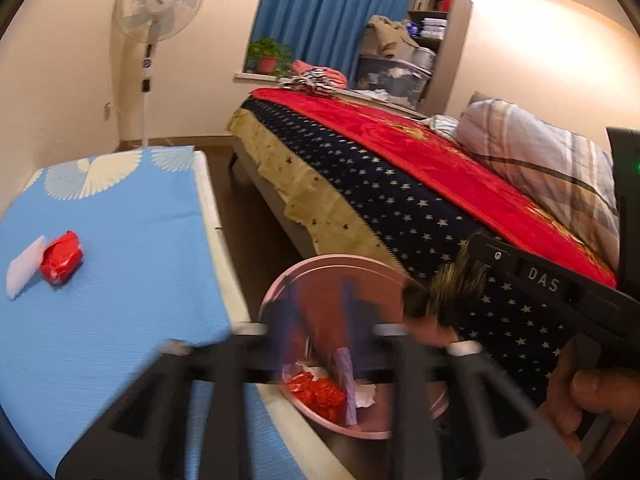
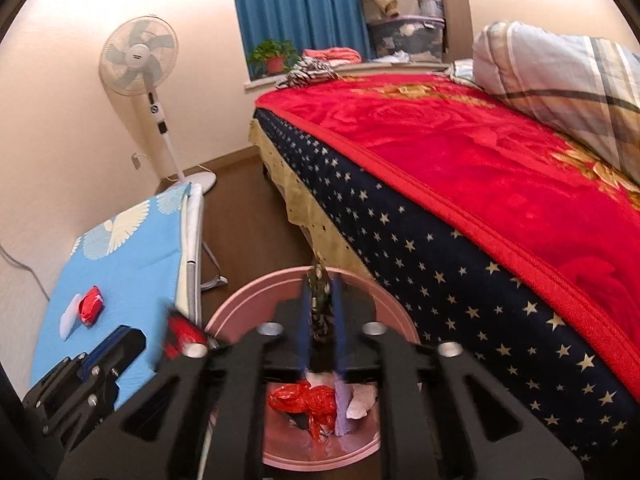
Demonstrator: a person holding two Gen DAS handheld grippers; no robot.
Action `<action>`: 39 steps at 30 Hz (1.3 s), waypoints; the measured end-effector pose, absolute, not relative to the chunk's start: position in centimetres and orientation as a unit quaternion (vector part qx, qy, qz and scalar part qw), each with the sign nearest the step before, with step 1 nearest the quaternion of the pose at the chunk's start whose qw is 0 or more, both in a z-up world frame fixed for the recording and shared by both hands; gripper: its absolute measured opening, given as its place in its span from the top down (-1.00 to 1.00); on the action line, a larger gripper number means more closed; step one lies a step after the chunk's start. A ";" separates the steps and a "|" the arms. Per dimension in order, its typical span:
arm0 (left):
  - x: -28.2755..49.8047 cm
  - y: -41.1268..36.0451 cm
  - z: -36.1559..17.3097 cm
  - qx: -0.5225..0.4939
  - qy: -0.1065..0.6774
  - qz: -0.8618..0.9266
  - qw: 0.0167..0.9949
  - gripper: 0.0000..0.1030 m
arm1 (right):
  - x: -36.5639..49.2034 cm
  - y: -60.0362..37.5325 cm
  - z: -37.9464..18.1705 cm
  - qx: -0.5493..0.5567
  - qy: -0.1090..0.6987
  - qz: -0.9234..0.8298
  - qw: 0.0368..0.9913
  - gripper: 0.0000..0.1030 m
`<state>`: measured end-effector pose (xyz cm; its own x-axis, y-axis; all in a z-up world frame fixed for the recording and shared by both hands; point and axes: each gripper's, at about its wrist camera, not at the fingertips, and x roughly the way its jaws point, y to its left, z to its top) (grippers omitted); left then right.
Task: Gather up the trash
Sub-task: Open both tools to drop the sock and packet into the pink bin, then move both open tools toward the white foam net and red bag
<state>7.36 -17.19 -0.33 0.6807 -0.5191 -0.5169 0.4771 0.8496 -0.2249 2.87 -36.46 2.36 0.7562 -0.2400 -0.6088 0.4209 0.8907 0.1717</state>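
Note:
A pink bin (image 1: pixel 332 260) (image 2: pixel 240 300) stands on the floor between the table and the bed, holding red wrappers (image 1: pixel 316 394) (image 2: pixel 308 398), white tissue and a purple piece. My left gripper (image 1: pixel 318 312) hovers over it, fingers apart, with only the bin's inside showing between them. A blurred red piece (image 2: pixel 184 338) shows at its tip in the right wrist view. My right gripper (image 2: pixel 322 320) is over the bin too, jaws parted, with a dark green-gold wrapper (image 2: pixel 320 304) (image 1: pixel 452 286) loose between them. A red crumpled wrapper (image 1: pixel 62 258) (image 2: pixel 91 305) and white tissue (image 1: pixel 24 268) lie on the blue-clothed table (image 1: pixel 120 208).
A bed with a red blanket (image 1: pixel 400 152) (image 2: pixel 460 152) and starred dark cover runs along the right, close to the bin. A standing fan (image 1: pixel 158 0) is by the far wall. A strip of brown floor (image 1: pixel 248 208) separates table and bed. A hand (image 1: pixel 588 400) holds the right tool.

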 end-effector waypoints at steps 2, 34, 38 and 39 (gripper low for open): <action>7.4 -16.4 -0.3 -0.046 0.291 -0.256 0.921 0.11 | 2.8 -36.5 2.3 0.152 0.299 -0.184 0.924 0.23; 10.4 -6.0 -1.2 -0.097 0.276 -0.120 0.949 0.39 | 8.5 -25.4 1.0 0.132 0.291 -0.061 0.946 0.16; 11.1 -4.2 -1.6 -0.103 0.273 -0.094 0.952 0.39 | 9.8 -23.2 0.6 0.136 0.288 -0.027 0.948 0.22; 11.3 -3.6 -1.7 -0.106 0.272 -0.083 0.953 0.39 | 10.2 -22.7 0.5 0.137 0.288 -0.019 0.948 0.22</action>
